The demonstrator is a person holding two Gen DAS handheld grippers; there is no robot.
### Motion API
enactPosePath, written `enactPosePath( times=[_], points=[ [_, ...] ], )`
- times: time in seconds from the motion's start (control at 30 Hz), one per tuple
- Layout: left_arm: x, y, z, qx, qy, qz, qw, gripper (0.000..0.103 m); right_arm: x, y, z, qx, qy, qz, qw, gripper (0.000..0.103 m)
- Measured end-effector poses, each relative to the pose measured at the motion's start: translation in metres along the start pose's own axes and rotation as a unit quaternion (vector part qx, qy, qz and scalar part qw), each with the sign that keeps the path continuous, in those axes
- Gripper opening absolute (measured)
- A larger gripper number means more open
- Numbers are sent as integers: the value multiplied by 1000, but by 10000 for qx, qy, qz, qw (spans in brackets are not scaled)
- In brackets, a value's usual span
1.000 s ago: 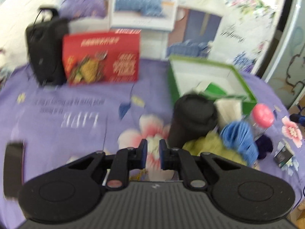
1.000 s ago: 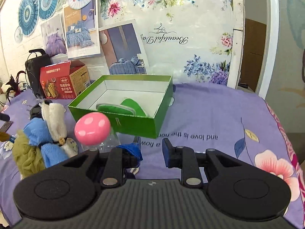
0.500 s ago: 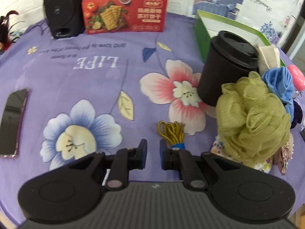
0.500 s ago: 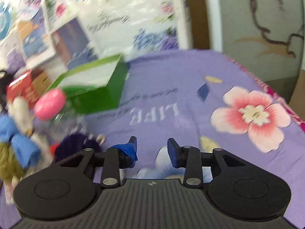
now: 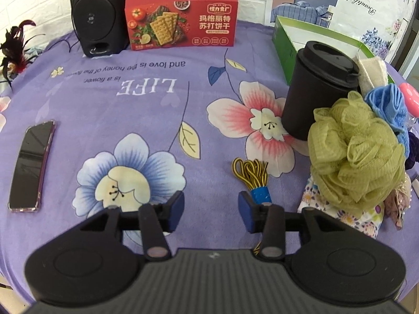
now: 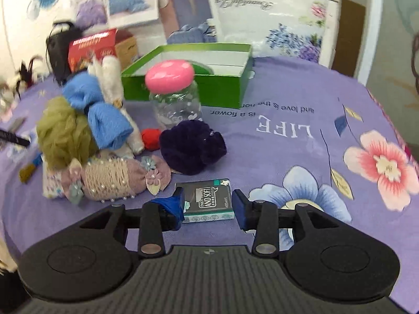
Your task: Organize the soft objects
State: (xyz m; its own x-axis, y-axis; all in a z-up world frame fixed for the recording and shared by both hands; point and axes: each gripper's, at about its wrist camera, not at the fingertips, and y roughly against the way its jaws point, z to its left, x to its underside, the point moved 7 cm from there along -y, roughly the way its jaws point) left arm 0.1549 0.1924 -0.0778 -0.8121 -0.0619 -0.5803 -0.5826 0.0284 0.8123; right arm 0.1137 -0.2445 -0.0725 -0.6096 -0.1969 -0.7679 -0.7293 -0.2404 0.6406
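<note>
step: pre-grasp, nothing picked yet | left gripper [image 5: 210, 206] jaws spread, empty, beside shoelace bundle [image 5: 252, 176] | right gripper [image 6: 207, 206] jaws spread astride tissue pack [image 6: 208, 202] on counter | next: close on pack, carry to green box [image 6: 193, 78]

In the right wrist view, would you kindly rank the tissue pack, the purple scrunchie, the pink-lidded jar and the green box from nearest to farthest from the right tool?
1. Tissue pack, between the tool's fingers.
2. Purple scrunchie, just beyond, slightly left.
3. Pink-lidded jar, behind it.
4. Green box, farthest back.
</note>
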Motion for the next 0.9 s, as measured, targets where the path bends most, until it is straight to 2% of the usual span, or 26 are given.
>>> enactPosePath(
  times=[0.13,0.2,0.23,0.3,0.37,0.43,0.57,0.7,0.77,0.9],
  points=[
    [1,-2,2,-89,-53,76,9999,50,1,-12,5,433,512,153,9976,27],
    [2,-1,3,-113,-122,66,9998,53,-1,-15,6,213,786,230,9964,28],
    [1,-1,4,-131,-145,71,9998,54,-2,-17,10,-148,1160,343,9925,28],
    [2,0,4,-189,-169,98,9996,55,-4,-16,16,-911,2213,391,9702,29],
    [4,1,4,-289,-170,141,9993,55,-5,-16,14,-1321,3437,476,9285,30],
    [6,1,3,-392,-175,176,9989,56,-13,-21,8,-1581,4065,641,8976,30],
    [13,-5,-1,-323,-240,303,9987,57,-31,-36,1,-2412,4375,1112,8591,32],
    [15,-12,2,-165,62,503,9986,58,-28,-47,5,-3036,4690,1631,8132,33],
    [14,-15,5,-305,181,561,9978,58,-26,-51,8,-3203,4828,1648,7982,34],
    [13,-18,10,-516,303,613,9963,58,-22,-63,12,-3384,4982,1670,7806,37]
  ],
)
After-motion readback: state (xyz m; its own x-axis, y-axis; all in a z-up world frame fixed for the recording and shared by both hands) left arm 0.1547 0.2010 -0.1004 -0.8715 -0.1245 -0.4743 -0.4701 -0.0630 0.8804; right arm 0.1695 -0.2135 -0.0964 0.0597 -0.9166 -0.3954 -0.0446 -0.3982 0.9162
